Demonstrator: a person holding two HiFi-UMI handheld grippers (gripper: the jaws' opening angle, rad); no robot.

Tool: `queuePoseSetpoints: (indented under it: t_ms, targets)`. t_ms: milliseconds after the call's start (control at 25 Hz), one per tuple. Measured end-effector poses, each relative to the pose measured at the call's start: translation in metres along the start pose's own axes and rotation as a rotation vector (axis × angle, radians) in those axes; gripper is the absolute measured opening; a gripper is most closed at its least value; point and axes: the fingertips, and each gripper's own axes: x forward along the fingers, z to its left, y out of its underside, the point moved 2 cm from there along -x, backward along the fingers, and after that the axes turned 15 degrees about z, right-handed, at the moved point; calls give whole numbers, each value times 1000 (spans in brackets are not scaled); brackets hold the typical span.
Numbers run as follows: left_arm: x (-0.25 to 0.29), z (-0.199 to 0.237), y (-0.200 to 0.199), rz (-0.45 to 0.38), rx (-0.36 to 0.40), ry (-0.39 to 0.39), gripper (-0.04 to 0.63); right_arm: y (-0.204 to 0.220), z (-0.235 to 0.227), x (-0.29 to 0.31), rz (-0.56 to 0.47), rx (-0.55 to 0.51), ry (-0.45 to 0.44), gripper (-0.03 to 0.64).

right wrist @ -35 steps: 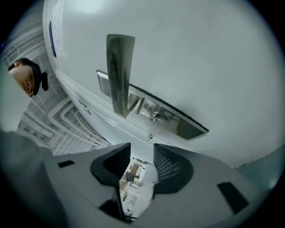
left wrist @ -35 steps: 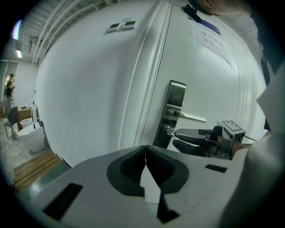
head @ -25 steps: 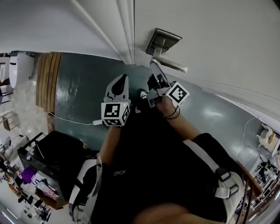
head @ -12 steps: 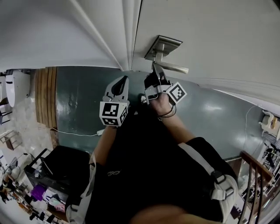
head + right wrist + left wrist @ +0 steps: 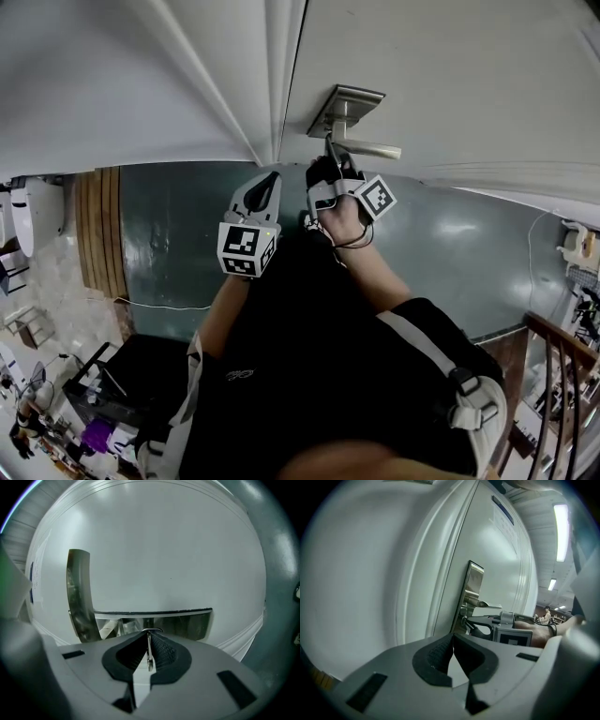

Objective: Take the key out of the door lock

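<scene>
R tool point(image 5: 149, 639), jaws just closing, key point(image 5: 149, 654) pinched btwn them, under door lever point(image 5: 187, 623)

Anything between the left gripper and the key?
No. In the left gripper view the stretch from the left gripper to the key is bare; the right gripper's fingers have just been closing on the key.

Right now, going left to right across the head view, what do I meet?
From the left: wood strip → left gripper → right gripper, whose jaws have just been closing, with the key between them → railing.
</scene>
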Motion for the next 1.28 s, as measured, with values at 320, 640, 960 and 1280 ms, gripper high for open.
queuePoseSetpoints:
  t_ms: [320, 640, 960, 1280]
  targets:
    - [-5, 6, -5, -16, 6, 0, 25, 0, 1, 0, -22, -4, 6, 32]
    - [-9, 6, -1, -24, 0, -11, 25, 1, 1, -2, -20, -2, 6, 31]
    - [-12, 2, 1, -26, 2, -10, 25, 9, -1, -13, -1, -30, 2, 29]
    - [-13, -6, 4, -23, -1, -3, 25, 18, -2, -24, 26, -41, 18, 31]
